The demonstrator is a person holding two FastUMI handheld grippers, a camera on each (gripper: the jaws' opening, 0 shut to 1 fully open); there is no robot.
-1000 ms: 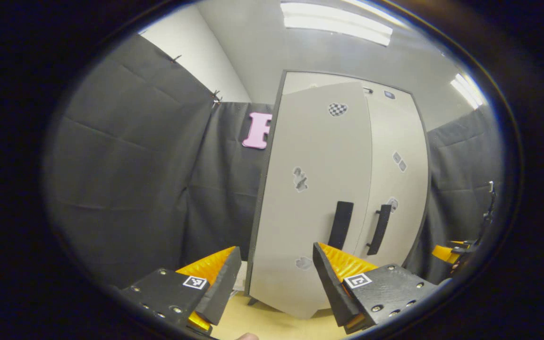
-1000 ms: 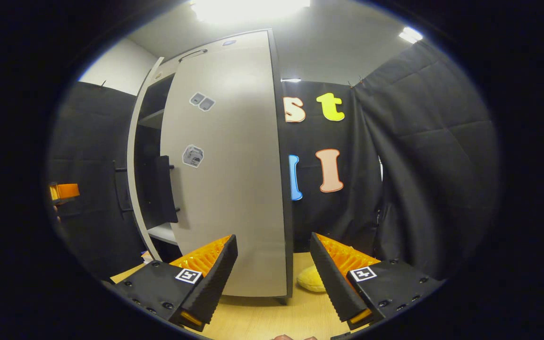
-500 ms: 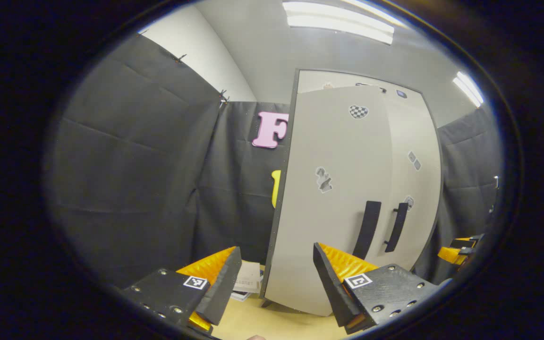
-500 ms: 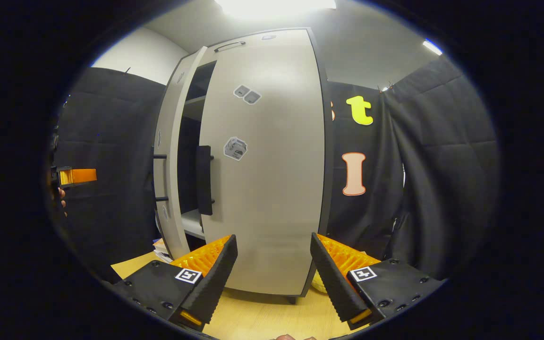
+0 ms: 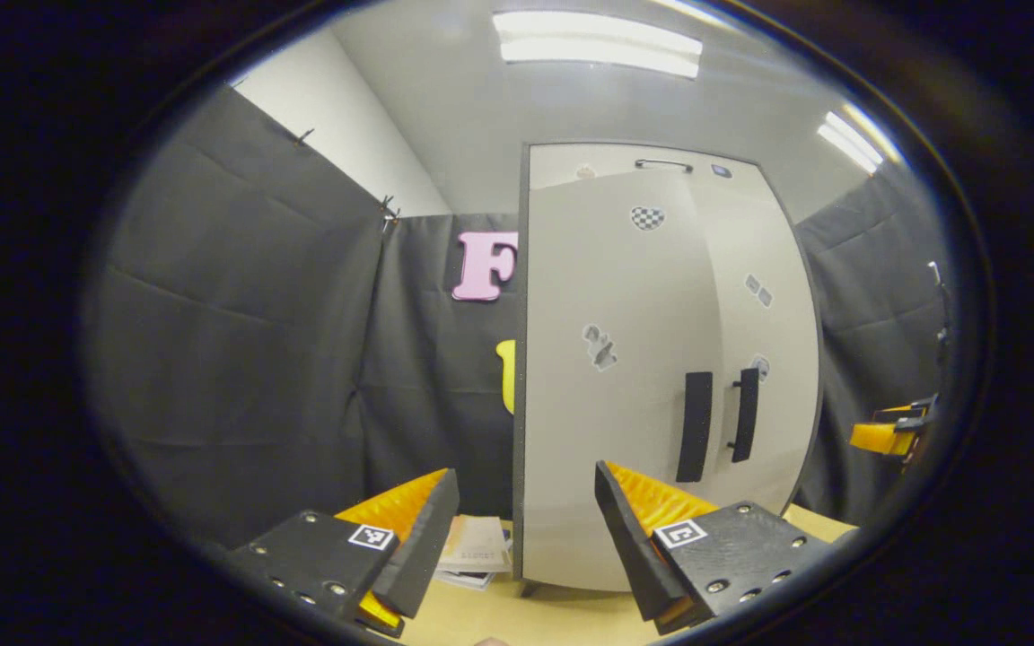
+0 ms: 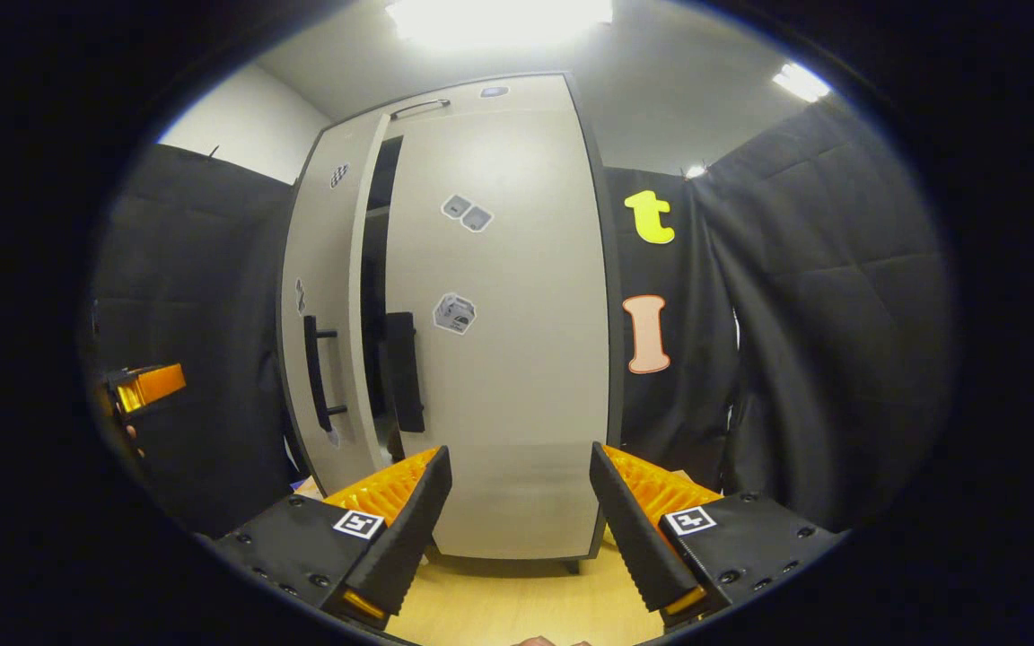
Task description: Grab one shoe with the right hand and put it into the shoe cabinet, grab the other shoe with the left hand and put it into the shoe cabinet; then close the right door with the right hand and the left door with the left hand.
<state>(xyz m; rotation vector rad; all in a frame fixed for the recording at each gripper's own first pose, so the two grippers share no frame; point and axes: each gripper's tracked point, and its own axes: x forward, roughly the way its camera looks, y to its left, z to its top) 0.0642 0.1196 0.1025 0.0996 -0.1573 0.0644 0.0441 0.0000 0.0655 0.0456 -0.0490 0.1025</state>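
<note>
The pale shoe cabinet stands straight ahead of both grippers. In the right gripper view its right door lies about flush with the frame. The left door stands slightly ajar, and a narrow dark gap shows between the two. Each door carries a black vertical handle near the middle; the left door's handle shows in the left gripper view. My right gripper is open and holds nothing, a short way in front of the right door. My left gripper is open too, before the left door.
Some papers lie on the light wooden floor by the cabinet's left foot. Black cloth walls close in on both sides. The other gripper shows at the far right of the left gripper view.
Both doors have swung in toward the cabinet, and the wide opening between them has shrunk to a slit. Both grippers stayed open.
</note>
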